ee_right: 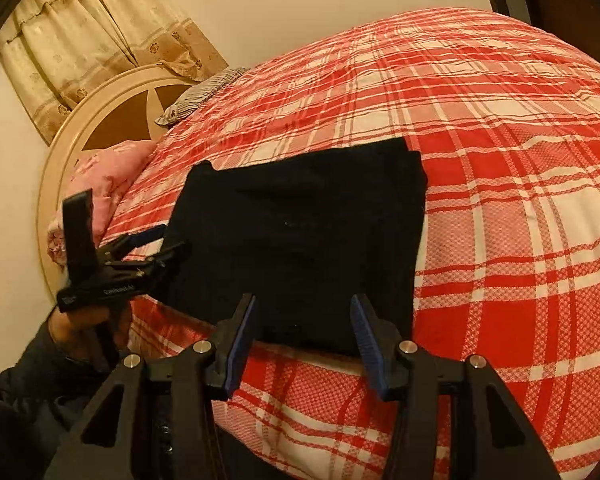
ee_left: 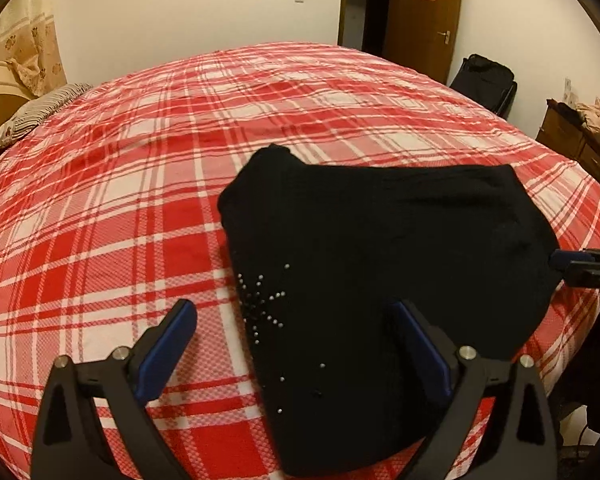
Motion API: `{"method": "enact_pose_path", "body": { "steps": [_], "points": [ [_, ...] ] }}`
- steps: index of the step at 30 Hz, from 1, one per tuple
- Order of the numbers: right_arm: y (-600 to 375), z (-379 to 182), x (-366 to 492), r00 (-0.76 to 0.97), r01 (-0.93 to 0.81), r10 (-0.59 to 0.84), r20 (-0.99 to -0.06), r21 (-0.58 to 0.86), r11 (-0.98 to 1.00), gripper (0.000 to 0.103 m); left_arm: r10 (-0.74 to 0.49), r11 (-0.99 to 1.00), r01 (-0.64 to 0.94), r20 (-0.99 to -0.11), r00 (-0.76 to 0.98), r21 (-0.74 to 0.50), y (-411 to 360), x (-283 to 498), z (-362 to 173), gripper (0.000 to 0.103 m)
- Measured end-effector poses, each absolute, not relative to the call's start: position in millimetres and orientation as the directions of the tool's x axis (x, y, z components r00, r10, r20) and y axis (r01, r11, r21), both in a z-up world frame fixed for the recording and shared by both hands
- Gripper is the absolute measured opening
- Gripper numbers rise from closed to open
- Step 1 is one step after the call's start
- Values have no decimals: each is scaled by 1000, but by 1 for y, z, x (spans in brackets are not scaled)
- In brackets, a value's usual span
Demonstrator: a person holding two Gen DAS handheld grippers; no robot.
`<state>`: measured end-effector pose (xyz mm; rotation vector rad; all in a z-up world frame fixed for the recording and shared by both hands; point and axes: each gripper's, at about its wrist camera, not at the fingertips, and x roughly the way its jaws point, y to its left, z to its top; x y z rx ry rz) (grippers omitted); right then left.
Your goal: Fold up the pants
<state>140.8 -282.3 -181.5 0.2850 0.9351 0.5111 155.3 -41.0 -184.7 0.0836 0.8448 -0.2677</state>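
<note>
Black pants (ee_left: 380,264) folded, lying ctr-right of frame on plaid bed (ee_left: 120,208). Left claw (ee_left: 296,336) spread wide over pants' edge, gripping nothing. Right claw (ee_right: 304,330) partly apart at pants' near edge, empty.

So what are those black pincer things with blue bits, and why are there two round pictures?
Each is a claw that a person holds, one per hand, with a camera on it looking forward. One picture comes from the left claw, the other from the right claw. Black pants, folded small, lie on a bed with a red checked blanket. Both claws are open and hold nothing. In the right picture you can see the person's hand holding the left claw.
</note>
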Motion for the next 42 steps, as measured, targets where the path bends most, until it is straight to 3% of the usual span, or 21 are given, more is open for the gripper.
{"method": "enact_pose_path", "body": {
  "steps": [6, 16, 26, 42],
  "points": [
    [-293, -151, 127, 612, -295, 500, -613, 410, 863, 50, -205, 962, 272, -739, 641, -32, -39, 151, -177, 100],
    [-309, -163, 158, 634, -161, 393, -666, 384, 909, 56, -206, 967, 250, -731, 650, -50, -29, 164, -175, 100],
    [-311, -199, 184, 574, -107, 405, -712, 425, 899, 56, -243, 961, 254, -755, 609, -105, -29, 178, -189, 103],
    [-305, -208, 195, 556, -93, 475, -682, 516, 851, 55, -333, 937, 298, -734, 591, -184, -30, 187, -197, 103]
  ]
}}
